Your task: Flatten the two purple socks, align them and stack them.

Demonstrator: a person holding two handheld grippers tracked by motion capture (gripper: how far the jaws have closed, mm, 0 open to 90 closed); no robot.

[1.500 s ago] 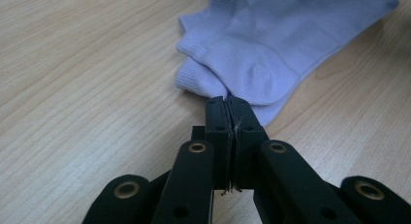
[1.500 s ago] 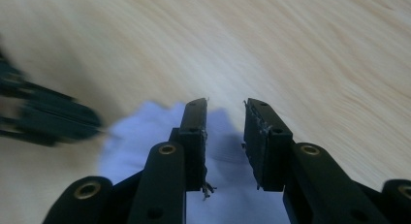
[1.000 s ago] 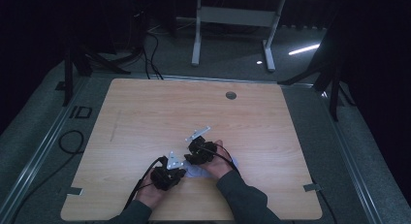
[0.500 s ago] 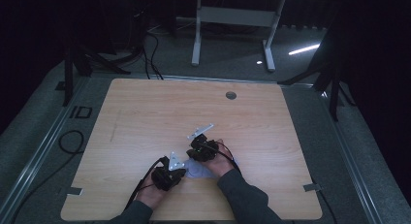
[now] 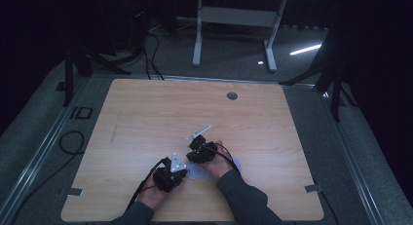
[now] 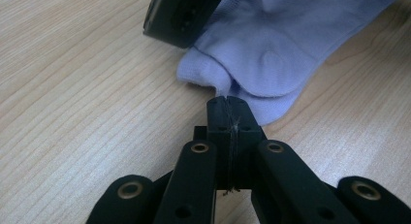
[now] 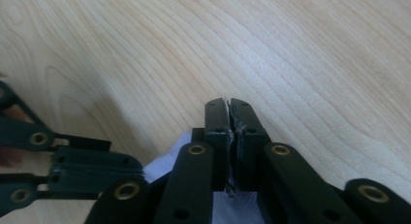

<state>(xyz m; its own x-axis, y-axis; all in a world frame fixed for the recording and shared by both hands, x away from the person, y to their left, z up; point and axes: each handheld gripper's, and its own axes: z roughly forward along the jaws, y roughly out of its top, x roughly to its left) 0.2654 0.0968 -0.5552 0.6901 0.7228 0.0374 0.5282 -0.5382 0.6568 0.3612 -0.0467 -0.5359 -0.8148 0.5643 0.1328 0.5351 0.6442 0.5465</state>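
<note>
Pinching the near edge of the pale lilac sock (image 6: 271, 44) with the left claw (image 6: 226, 100), jaws pressed flat together on a sliver of cloth. Keeping the right claw (image 7: 229, 105) closed too, jaws tight against each other with lilac fabric lying under their base; not telling from here whether any cloth is caught between them. Lying low on the desk (image 5: 146, 113), close to the person's edge, the sock bunching between both claws. Hardly shifting since a second ago: both hands staying almost where they were, only the right one tipping slightly. Judging from that, settling the two grips rather than moving the sock, likely readying to pull it out flat or fold it. Farther out, showing bare pale wood with a round cable hole (image 5: 232, 95) near the far edge. Beyond, sitting in dim carpeted floor: loose cables (image 5: 68, 142), a white desk frame (image 5: 234, 15), a strip of light (image 5: 305, 49).
</note>
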